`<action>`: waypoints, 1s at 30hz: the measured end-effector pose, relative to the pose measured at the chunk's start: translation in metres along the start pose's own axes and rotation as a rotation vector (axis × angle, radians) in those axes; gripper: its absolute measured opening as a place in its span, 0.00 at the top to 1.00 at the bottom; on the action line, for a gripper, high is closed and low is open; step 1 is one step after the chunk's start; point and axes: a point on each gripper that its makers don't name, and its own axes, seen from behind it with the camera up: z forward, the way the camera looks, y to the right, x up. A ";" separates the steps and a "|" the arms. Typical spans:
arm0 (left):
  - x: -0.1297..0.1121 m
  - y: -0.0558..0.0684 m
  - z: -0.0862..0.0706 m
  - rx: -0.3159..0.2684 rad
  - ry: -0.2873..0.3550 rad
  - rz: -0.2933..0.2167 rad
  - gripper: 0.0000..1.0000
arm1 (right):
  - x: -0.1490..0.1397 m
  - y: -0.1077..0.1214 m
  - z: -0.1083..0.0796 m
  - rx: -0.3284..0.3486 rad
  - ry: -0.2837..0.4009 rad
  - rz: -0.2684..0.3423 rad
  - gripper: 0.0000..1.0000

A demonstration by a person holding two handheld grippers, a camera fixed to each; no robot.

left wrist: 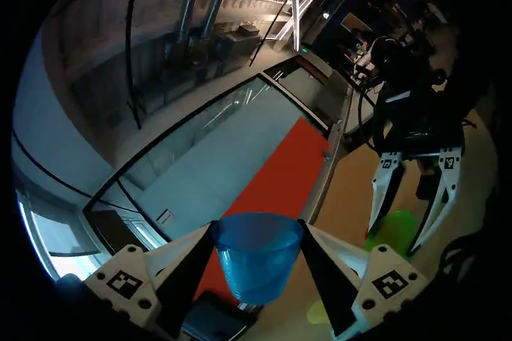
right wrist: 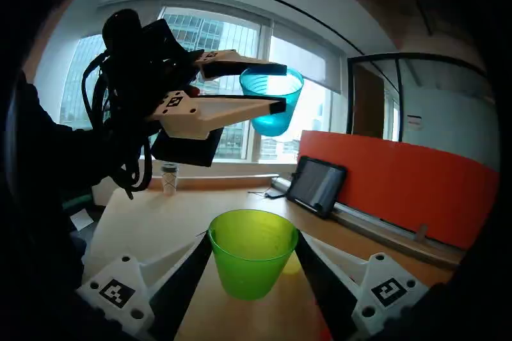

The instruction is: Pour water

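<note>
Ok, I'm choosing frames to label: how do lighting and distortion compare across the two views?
Left gripper view: dim, ceiling pipes curved by the fisheye, blue cup sharp. Right gripper view: bright windows backlight the scene, the black cables near-silhouette, green cup crisp and evenly lit.

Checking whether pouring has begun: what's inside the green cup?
The green cup in the right claw shows just its far inner wall through the open mouth; no water is discernible. The near wall covers its bottom.
</note>
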 end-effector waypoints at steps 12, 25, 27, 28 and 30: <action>0.007 -0.002 0.003 0.000 0.007 0.094 0.11 | -0.001 -0.004 0.004 0.012 0.004 0.007 0.07; 0.017 0.000 0.006 0.003 0.018 0.192 0.11 | -0.001 -0.003 0.009 0.012 0.003 0.005 0.07; 0.018 0.000 0.006 0.004 0.019 0.204 0.11 | -0.001 -0.003 0.010 0.010 0.002 0.006 0.07; 0.019 0.000 0.006 0.005 0.019 0.209 0.11 | -0.001 -0.003 0.010 0.010 0.002 0.006 0.07; 0.020 0.000 0.006 0.006 0.020 0.218 0.11 | -0.001 -0.003 0.010 0.010 0.001 0.007 0.07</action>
